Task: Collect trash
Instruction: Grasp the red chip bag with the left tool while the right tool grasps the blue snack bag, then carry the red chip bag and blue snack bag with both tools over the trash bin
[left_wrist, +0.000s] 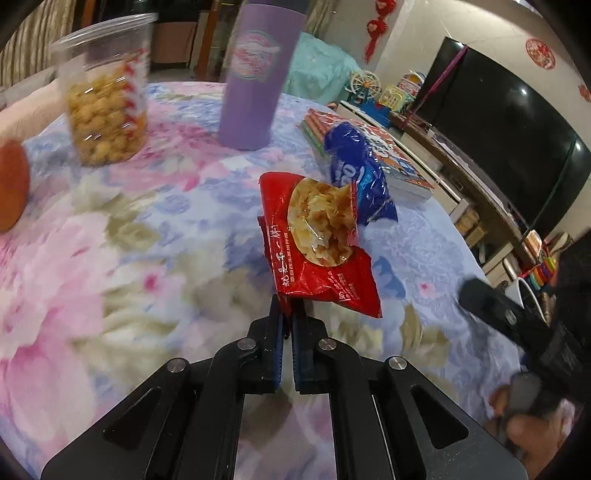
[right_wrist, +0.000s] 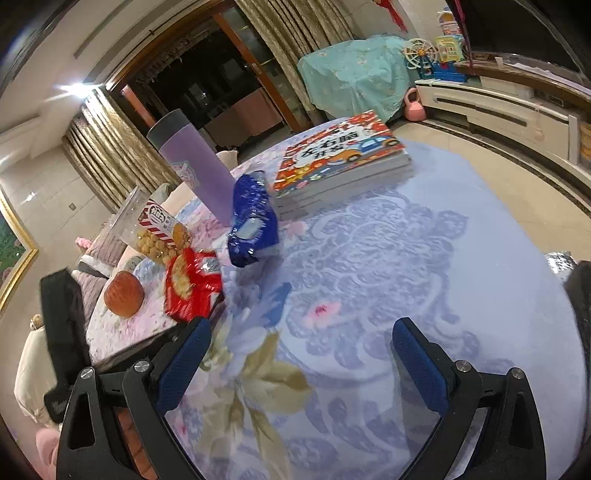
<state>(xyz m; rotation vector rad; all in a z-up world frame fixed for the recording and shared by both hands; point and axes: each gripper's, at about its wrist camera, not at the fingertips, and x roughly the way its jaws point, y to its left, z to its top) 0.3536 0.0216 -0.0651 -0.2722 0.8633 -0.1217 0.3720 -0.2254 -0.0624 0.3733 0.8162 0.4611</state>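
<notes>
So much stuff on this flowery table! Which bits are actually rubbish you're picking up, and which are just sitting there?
Rubbish to collect:
- red snack wrapper, its near edge pinched in the left gripper
- crumpled blue wrapper

Probably just lying about:
- apple
- clear tub of snacks
- purple bottle
- stack of books

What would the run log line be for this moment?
left gripper: shut on red wrapper | right gripper: open, empty | blue wrapper: on table, against books
</notes>
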